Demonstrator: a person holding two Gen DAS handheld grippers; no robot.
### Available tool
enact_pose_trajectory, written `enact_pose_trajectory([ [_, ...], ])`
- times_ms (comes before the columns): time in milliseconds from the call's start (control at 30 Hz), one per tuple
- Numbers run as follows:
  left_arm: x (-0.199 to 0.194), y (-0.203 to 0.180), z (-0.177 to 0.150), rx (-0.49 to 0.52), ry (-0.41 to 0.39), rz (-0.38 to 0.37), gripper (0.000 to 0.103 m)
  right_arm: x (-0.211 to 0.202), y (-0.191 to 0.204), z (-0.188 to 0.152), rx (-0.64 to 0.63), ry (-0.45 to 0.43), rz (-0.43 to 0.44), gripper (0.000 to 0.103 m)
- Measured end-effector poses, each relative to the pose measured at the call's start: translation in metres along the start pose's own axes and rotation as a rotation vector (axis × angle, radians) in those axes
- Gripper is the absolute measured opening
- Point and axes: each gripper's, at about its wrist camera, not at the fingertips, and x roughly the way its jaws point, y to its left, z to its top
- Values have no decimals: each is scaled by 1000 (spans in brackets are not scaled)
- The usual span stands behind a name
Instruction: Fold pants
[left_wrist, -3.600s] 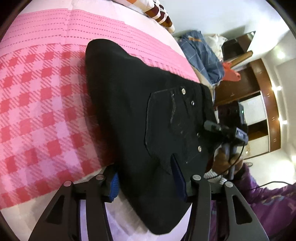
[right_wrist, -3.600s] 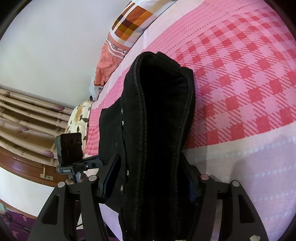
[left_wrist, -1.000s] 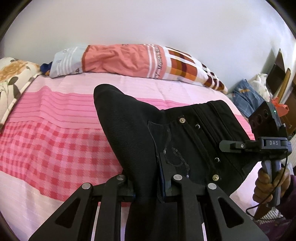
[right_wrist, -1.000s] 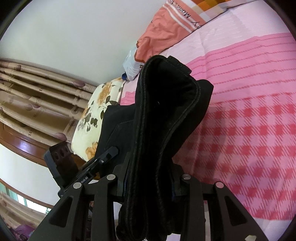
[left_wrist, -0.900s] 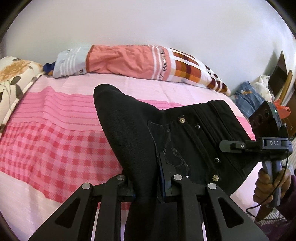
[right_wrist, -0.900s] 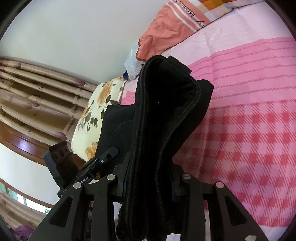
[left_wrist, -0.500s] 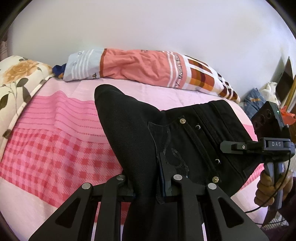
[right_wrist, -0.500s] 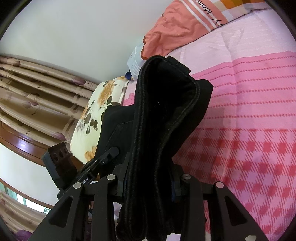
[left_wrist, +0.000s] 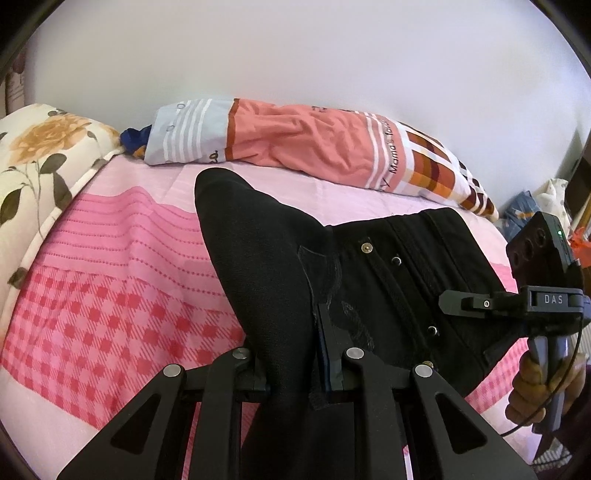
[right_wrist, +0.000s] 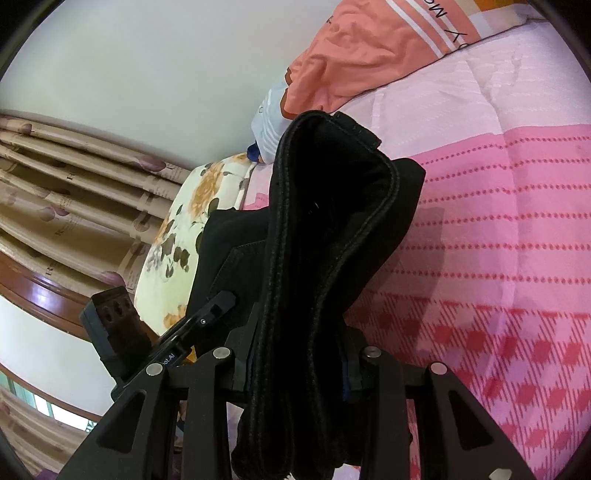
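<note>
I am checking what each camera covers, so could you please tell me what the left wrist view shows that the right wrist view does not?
Only the left wrist view shows the pants' rivets, the person's hand on the right claw's handle, and the clothes pile. Only the right wrist view shows the curtains and the thick bundled waistband. Both show the black pants clamped in a claw, the pink bedspread, the striped pillow and the floral pillow.

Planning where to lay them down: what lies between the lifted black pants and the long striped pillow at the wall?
In the left wrist view, only bare pale pink bedspread lies between the black pants and the striped pillow.
</note>
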Motion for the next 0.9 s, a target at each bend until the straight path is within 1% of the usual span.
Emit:
enact_pose_trajectory([
  [600, 30, 27, 22, -6, -7, 45, 18, 37, -1, 39, -12, 3, -12, 31],
  [900, 44, 36, 28, -5, -3, 59, 18, 46, -5, 44, -8, 5, -13, 31],
])
